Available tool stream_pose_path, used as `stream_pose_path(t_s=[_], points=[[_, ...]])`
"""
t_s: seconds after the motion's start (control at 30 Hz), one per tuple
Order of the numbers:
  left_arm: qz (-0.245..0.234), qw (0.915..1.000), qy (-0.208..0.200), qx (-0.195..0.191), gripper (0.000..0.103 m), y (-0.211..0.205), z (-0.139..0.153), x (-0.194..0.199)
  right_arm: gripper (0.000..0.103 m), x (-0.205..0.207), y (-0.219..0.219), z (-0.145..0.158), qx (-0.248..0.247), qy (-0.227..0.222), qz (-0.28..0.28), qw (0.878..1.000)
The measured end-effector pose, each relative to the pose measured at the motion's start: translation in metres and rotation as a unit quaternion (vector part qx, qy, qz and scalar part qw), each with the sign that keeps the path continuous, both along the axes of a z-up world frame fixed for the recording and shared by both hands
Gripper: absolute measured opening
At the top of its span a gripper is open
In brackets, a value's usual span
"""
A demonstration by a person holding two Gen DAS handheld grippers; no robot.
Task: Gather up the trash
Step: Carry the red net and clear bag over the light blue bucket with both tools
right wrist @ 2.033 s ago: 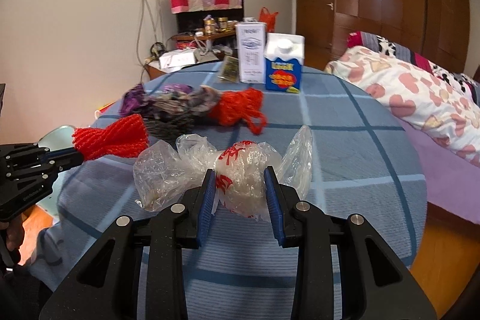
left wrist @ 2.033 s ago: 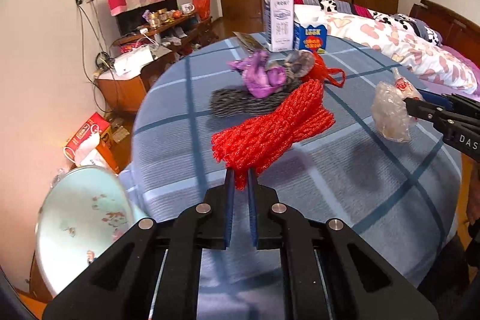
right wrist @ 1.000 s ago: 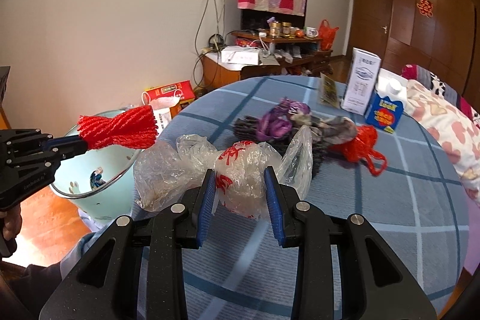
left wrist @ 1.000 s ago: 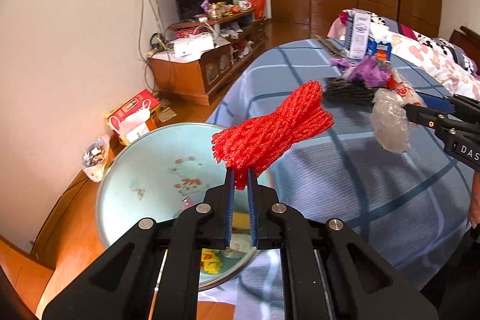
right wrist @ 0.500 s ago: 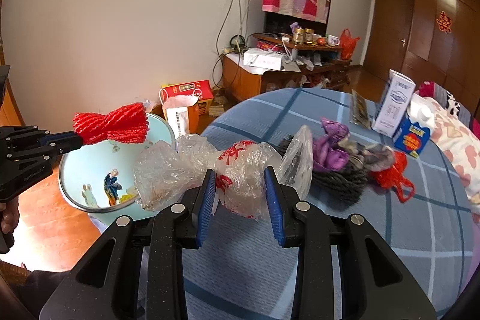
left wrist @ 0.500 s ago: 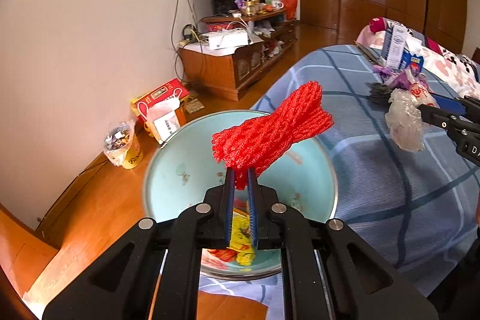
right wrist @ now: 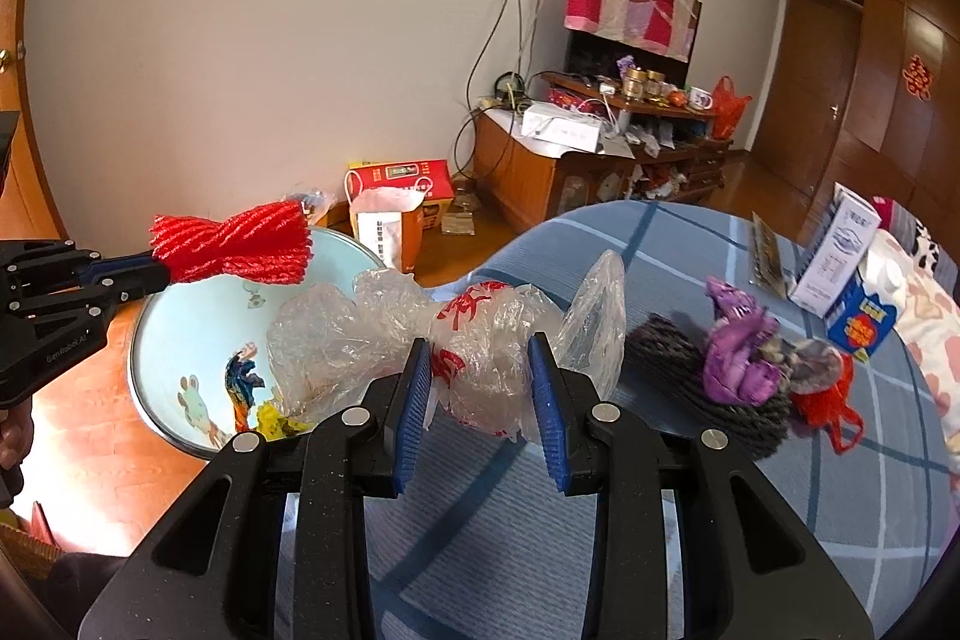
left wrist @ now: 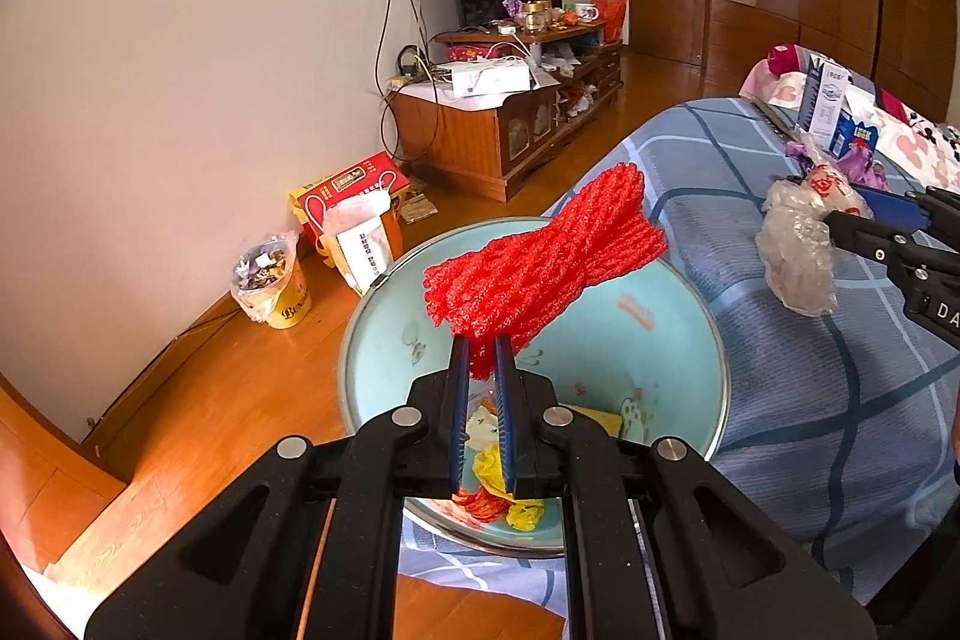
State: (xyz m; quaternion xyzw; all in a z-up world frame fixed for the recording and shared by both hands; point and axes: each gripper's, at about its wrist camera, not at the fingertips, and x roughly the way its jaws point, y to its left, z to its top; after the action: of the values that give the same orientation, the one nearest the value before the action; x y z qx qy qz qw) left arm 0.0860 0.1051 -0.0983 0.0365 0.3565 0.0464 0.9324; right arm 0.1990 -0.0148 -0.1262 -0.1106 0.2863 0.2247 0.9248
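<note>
Your left tongs (left wrist: 480, 358) are clenched on the tail of the red mesh netting (left wrist: 543, 259), and that bundle, which a moment ago hung over the blue checked worktop (left wrist: 792, 370), now hangs over the pale blue basin (left wrist: 384, 346) at the centre of the left wrist view. The basin has slid from the lower left of that frame to sit directly under the netting, with yellow and orange scraps already lying in its bottom. Your right tongs (right wrist: 480, 388) are grasping the crumpled clear plastic bag (right wrist: 474, 340) with red print; in the right wrist view the basin has come in at the lower left, yet the bag sits mostly over the worktop edge, just beside the rim rather than above the bowl. I judge the carry for the netting to be done: letting go here should drop it inside. The bag probably needs to travel a little further toward the basin first. Well apart at the right of the right wrist view, the purple wrapper (right wrist: 738, 346), the dark coiled piece (right wrist: 690, 370), the small red net (right wrist: 825, 409) and two cartons (right wrist: 846, 268) remain on the worktop, so more trips seem to lie ahead.
</note>
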Motion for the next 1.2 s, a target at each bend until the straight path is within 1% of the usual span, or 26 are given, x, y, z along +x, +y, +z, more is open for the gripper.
stream_pose_path(t_s=[0.67,1.2], points=[[0.035,0.9993,0.003,0.013,0.008,0.021,-0.004,-0.001,0.034,0.010,0.030,-0.004,-0.018,0.003,0.021,1.000],[0.047,0.9988,0.006,0.009,0.008,0.027,-0.006,-0.001,0.034,0.013,0.046,-0.004,-0.027,0.003,0.035,0.999]])
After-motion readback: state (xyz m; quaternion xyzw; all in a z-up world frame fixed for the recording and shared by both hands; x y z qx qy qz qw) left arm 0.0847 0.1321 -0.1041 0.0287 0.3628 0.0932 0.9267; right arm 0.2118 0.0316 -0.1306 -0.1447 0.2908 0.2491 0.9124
